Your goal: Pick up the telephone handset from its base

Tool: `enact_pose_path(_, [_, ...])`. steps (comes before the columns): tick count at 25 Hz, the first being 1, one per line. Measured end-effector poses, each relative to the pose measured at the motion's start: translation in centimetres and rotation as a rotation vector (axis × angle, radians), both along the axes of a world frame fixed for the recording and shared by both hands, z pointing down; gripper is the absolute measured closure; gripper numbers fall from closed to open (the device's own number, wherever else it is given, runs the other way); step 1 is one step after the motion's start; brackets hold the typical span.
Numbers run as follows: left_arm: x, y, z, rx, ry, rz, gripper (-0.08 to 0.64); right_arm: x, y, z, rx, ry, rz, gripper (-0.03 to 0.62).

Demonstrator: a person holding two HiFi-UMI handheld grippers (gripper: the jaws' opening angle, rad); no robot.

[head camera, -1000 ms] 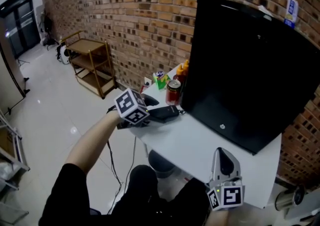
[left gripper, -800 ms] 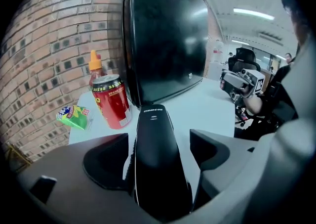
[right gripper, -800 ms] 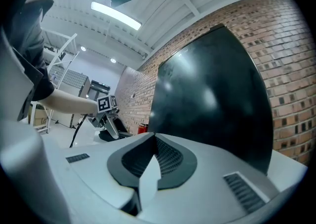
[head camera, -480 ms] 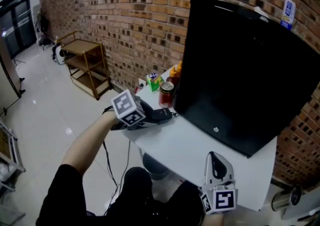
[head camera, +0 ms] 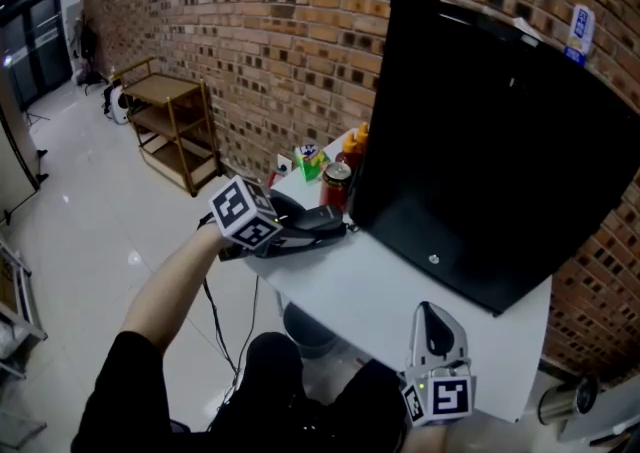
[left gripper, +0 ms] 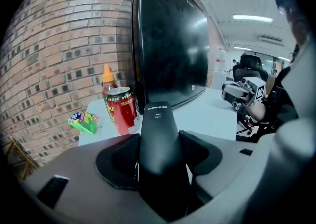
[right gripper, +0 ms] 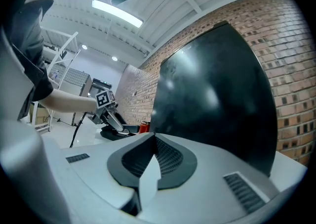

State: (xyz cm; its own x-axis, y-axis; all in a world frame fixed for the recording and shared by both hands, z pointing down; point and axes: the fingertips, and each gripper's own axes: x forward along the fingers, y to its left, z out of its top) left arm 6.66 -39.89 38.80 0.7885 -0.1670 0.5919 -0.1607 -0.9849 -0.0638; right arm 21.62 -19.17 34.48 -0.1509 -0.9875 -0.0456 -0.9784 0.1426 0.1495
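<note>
Grey left claw (left gripper: 159,150): jaws drawn in narrow on the long black plastic telephone handset (left gripper: 157,119), with a ribbed pad pressing each flank.
Handset, place: far-left end of the white table (left gripper: 210,112), lying lengthwise between the jaws with its printed end pointing away from the claw. Whether it has cleared its cradle cannot be told.
Base: flat black telephone base (right gripper: 114,133), directly under the left claw and mostly covered by it.
Just beyond the handset tip: red metal drink can (left gripper: 121,110), with an orange-capped sauce bottle (left gripper: 107,75) behind it.
Left of the can: green foil snack packet (left gripper: 84,121).
Right of the can: large black flat screen (left gripper: 170,45), standing upright before the brick wall (left gripper: 59,35).
Grey right claw (right gripper: 154,138): jaws pressed together with nothing between them, over the near-right table edge, well apart from the phone.
Hazard, slip: the shell looks smooth and rounded and is held only by its flanks. A tilted lift could let it pivot or slide out onto the base or the floor.
Hazard, knock: a forward swing of the handset tip would likely topple the can toward the screen.
Hazard, drag: the base sits near the table end. If the handset snags in its cradle, the base may be pulled off.
</note>
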Motion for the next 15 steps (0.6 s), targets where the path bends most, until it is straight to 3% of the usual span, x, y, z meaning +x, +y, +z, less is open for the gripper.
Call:
enact_pose_path(6, [-1.3, -0.6, -2.8, 0.044, 0.134, -0.054, 0.304, 0.3, -0.1, -0.1, 0.004, -0.008, 0.003, 0.581])
enact_pose_path(11, [-3.1, -0.5, -5.9, 0.022, 0.326, -0.105, 0.305, 0.1, -0.5, -0.3, 0.007, -0.016, -0.012, 0.582])
enact_pose_path(15, [-4.8, 0.5, -7.8, 0.057, 0.463, -0.147, 0.305, -0.1, -1.0, -0.7, 0.005, 0.000, -0.023, 0.581])
